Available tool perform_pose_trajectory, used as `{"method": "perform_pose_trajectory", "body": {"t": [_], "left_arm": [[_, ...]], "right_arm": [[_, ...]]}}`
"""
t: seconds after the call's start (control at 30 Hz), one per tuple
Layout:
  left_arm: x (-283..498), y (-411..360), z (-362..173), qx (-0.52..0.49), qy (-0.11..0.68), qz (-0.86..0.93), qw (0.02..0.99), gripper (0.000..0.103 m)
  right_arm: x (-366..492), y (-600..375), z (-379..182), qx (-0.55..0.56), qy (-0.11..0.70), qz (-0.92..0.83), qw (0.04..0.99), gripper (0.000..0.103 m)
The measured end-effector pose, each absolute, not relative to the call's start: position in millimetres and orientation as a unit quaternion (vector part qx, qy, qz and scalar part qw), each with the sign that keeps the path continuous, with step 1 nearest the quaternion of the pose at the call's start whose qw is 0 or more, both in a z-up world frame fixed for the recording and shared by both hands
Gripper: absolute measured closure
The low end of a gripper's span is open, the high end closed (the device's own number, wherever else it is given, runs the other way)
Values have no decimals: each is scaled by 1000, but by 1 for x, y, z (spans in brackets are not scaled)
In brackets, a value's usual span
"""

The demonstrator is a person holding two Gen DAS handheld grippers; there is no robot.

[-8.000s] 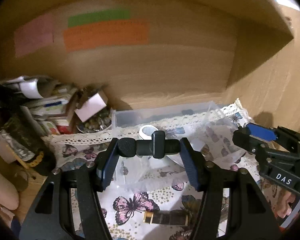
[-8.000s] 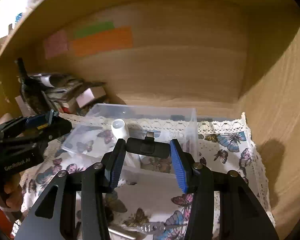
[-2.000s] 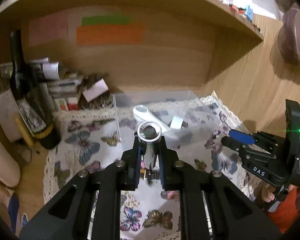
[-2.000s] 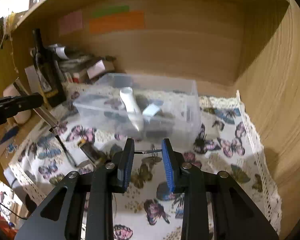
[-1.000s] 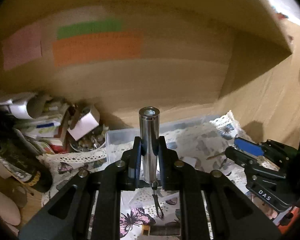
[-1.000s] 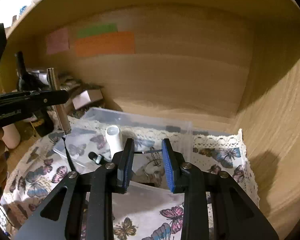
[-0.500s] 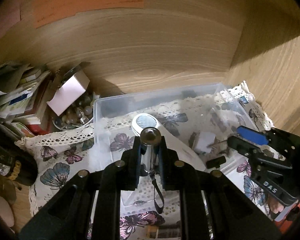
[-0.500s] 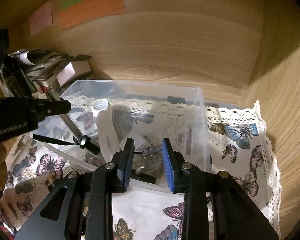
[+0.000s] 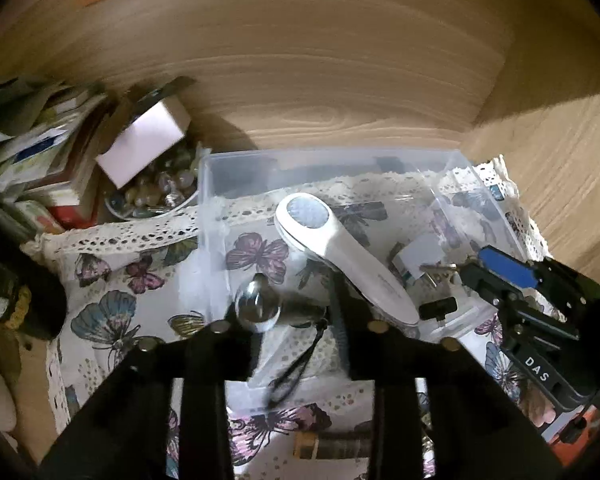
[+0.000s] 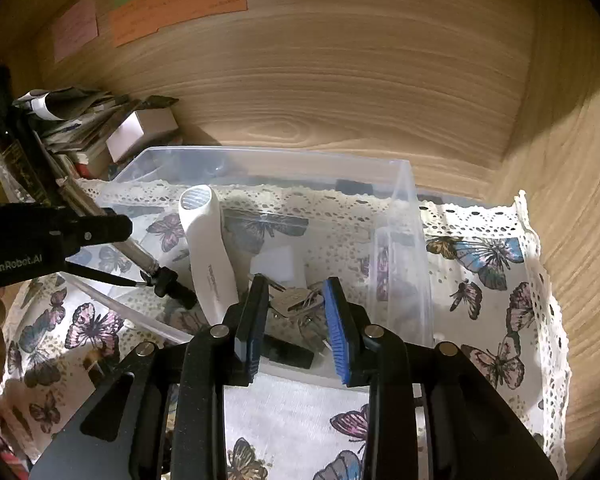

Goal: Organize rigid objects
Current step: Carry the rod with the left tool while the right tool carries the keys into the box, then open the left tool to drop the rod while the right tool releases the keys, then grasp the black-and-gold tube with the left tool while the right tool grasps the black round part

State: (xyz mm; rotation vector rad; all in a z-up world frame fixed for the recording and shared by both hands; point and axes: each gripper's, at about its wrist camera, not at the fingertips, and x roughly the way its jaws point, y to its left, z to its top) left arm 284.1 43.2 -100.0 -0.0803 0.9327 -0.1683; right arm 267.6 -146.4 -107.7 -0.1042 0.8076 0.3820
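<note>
A clear plastic bin (image 9: pixel 210 184) (image 10: pixel 404 184) stands on the butterfly cloth and holds a white handheld device (image 9: pixel 340 248) (image 10: pixel 210 252), a white adapter (image 9: pixel 418 254) and a small black part (image 9: pixel 438 307). My left gripper (image 9: pixel 296 320) has opened over the bin's front left; a silver flashlight (image 9: pixel 268 310) (image 10: pixel 138 254) with a black strap tips out between its fingers, blurred. My right gripper (image 10: pixel 294 312) is open over the bin's front; a bunch of keys (image 10: pixel 296 300) lies in the bin just between its blue pads (image 10: pixel 336 320).
A dark bottle (image 9: pixel 24 300), stacked papers and boxes (image 9: pixel 40 152) and a bowl of beads (image 9: pixel 160 192) crowd the left. A gold-and-black strap (image 9: pixel 332 446) lies on the cloth in front of the bin. Wooden walls close the back and right.
My left gripper's jaws have opened and the flashlight is tipping over into the bin. My right gripper's jaws have widened and the keys have dropped from them into the bin.
</note>
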Motion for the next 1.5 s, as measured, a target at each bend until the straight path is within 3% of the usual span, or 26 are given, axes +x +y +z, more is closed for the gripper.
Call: {"method": "perform_pose_trajectory", "body": {"t": [0.17,0.53,0.6,0.7,0.83,1.33,1.43,1.5], "left_arm": [[274,47,-86,-36,429,-73,900,49],[225,44,-55,-3,377,-70,924,15],[215,43,-52,4,370,-68,927,13],[197,41,-51,18,360,-70,930,13],[173,42,-53,29,349,-66,934,7],[144,60,-129,24,430,-66,900,7],[144,58,-141,27,443,-69,894,7],[145,57,-149,25,455,-71,887,7]], "right_arm": [[257,-145,-100,-57,379,193,903,74],[219,-142,-71,-67,328,212,918,38],[211,-141,-68,-69,320,214,920,29],[199,-140,-64,-73,312,221,921,23],[185,-141,-69,-74,318,227,918,22],[169,-122,-136,-77,417,259,868,22],[173,-116,-147,-81,440,270,853,23],[175,-113,-152,-84,451,272,846,32]]}}
